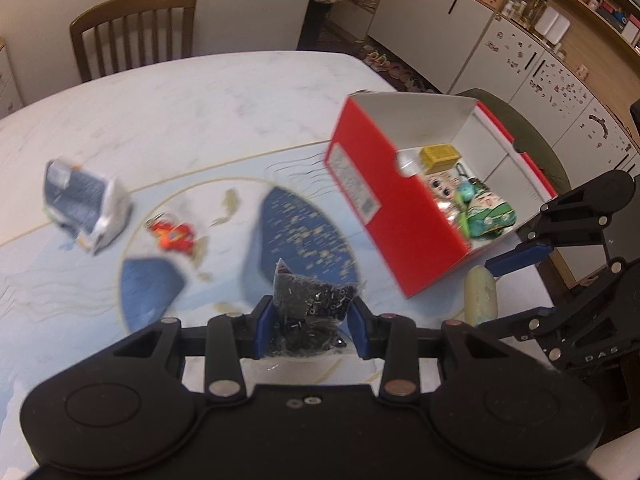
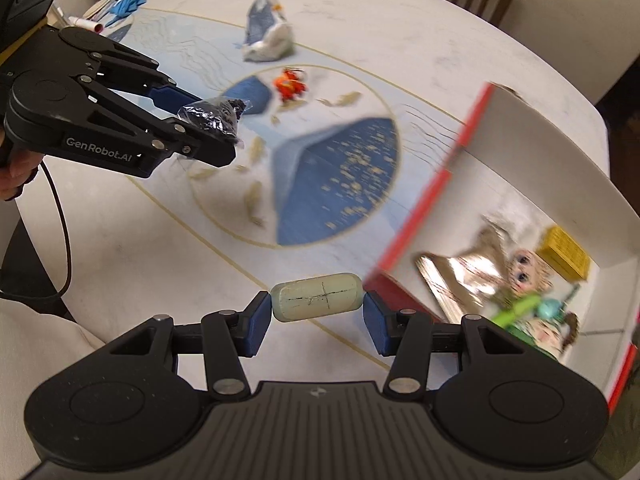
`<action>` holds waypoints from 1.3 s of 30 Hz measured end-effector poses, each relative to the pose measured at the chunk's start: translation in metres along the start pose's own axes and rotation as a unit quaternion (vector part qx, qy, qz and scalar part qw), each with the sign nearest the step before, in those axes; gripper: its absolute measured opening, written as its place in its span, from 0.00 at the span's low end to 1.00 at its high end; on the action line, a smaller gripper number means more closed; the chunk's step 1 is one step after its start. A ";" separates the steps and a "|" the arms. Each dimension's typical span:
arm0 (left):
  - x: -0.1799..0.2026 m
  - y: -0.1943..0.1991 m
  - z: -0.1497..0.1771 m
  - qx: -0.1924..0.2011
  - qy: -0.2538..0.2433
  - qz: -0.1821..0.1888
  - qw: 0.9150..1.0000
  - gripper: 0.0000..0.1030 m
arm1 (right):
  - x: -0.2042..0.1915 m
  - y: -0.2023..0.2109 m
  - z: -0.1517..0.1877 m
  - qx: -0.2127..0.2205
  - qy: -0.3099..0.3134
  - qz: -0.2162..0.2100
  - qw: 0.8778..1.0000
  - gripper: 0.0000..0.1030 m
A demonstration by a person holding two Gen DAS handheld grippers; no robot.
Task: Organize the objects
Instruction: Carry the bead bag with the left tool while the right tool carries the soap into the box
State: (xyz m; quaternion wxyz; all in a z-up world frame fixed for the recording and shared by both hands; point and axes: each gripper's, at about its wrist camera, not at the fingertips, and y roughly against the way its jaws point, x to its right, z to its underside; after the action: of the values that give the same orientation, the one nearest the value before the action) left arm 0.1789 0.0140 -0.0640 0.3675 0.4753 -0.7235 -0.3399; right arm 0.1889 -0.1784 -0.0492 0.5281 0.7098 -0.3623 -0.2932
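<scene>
Pale capsule [image 2: 317,297] between right jaws

Left wrist view: sitting just behind the left tool [image 1: 310,320], looking forward and down over the counter [image 1: 200,112], facing the red box [image 1: 400,216], a chair [image 1: 132,28] and cupboards far behind. Right wrist view: riding just behind the right tool [image 2: 317,320], hanging close above the counter [image 2: 140,240], looking across it, with the red box [image 2: 424,208] very near on the right. Both showing the blue picture mat [image 1: 304,236] [image 2: 340,176], the small red toy [image 1: 174,236] [image 2: 289,84], the crumpled bag [image 1: 86,204] [image 2: 266,30], and each other's tool.
</scene>
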 end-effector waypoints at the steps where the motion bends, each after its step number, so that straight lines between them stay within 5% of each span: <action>1: 0.007 -0.002 -0.004 0.000 -0.004 0.001 1.000 0.36 | 0.007 0.003 0.003 0.000 -0.004 -0.001 1.000 0.48; 18: 0.109 -0.034 -0.081 0.014 -0.068 0.006 0.998 0.36 | 0.120 0.046 0.040 0.011 -0.026 0.035 0.999 0.48; 39: 0.155 -0.122 -0.140 -0.033 -0.094 -0.026 0.995 0.36 | 0.210 -0.011 0.038 -0.007 -0.056 0.062 0.997 0.48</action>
State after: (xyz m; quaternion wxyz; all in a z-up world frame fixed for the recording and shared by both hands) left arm 0.3096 -0.1897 -0.0646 0.3043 0.4477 -0.7304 -0.4166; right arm 0.2798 -0.3698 -0.0775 0.5292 0.6649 -0.4324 -0.3014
